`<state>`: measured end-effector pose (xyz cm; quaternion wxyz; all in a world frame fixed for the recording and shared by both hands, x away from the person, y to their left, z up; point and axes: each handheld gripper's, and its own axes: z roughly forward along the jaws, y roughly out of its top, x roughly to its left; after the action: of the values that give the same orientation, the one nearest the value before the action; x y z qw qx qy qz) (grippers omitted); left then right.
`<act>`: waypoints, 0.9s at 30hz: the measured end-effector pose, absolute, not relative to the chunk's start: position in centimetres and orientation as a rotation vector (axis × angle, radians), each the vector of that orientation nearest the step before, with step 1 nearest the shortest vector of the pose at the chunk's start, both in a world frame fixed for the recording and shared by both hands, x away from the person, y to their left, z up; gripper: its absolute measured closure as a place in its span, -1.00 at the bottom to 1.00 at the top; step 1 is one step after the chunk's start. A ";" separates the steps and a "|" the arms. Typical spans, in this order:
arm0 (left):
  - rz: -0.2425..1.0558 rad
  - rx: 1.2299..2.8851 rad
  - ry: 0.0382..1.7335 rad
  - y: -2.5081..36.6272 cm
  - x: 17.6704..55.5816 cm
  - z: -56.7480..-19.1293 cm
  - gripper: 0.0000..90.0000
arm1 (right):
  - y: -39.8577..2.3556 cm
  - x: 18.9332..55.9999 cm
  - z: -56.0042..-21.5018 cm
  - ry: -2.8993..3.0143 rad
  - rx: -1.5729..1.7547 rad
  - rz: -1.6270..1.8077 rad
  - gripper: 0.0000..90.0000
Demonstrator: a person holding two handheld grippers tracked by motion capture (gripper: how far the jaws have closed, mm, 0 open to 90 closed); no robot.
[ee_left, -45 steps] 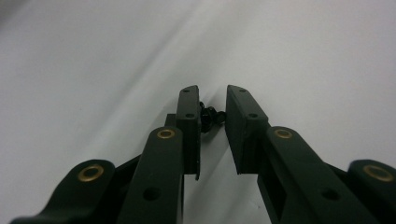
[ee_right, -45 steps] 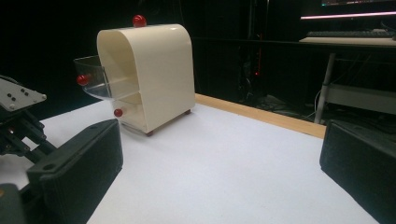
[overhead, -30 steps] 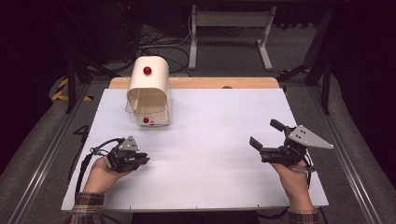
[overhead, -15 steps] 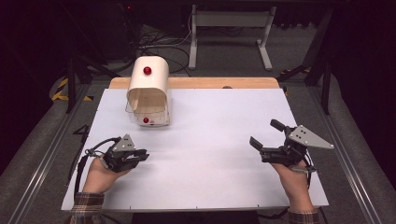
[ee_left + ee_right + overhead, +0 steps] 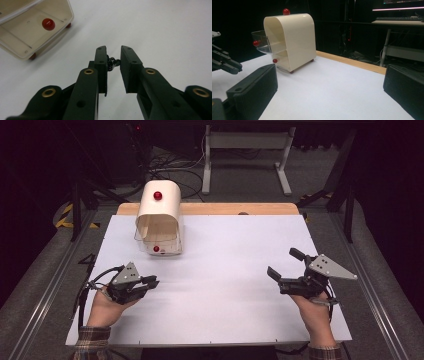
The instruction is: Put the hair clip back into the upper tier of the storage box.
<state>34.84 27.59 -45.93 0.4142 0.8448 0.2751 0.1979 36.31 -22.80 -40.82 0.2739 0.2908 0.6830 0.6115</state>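
Note:
A cream box with a rounded top and a red knob stands at the far left of the white table. Its clear front flap, with a second red knob, is swung up. My left gripper lies near the table's front left, pointing right. In the left gripper view its jaws stand a narrow gap apart, and a small glossy black thing spans that gap. My right gripper rests at the front right, wide open with nothing between its jaws, facing the box.
A bare wooden strip runs along the table's far edge. Metal rails border both sides. Behind the table are cables on the floor and a desk frame. The left gripper shows at the left edge of the right gripper view.
My left gripper has drifted slightly to the left. The right gripper and the box have stayed still.

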 end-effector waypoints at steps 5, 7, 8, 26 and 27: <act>0.509 2.100 0.672 27.7 34.7 -45.7 0.71 | -22.8 36.3 -40.8 1.835 0.787 1.643 -1.00; 0.512 2.096 0.665 27.7 34.7 -45.7 0.71 | -22.8 36.3 -40.8 1.836 0.784 1.643 -1.00; 0.515 2.091 0.663 27.7 34.7 -45.7 0.71 | -22.8 36.3 -40.8 1.835 0.786 1.645 -1.00; 0.580 1.983 0.624 27.9 34.1 -45.0 0.71 | -22.7 36.3 -40.8 1.837 0.785 1.651 -1.00; 0.583 1.982 0.623 27.9 34.1 -45.0 0.71 | -22.7 36.3 -40.8 1.837 0.784 1.654 -1.00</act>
<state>34.10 27.88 -44.99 0.4725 0.8095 0.2546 0.2381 36.27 -22.69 -40.84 0.2707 0.2910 0.6820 0.6139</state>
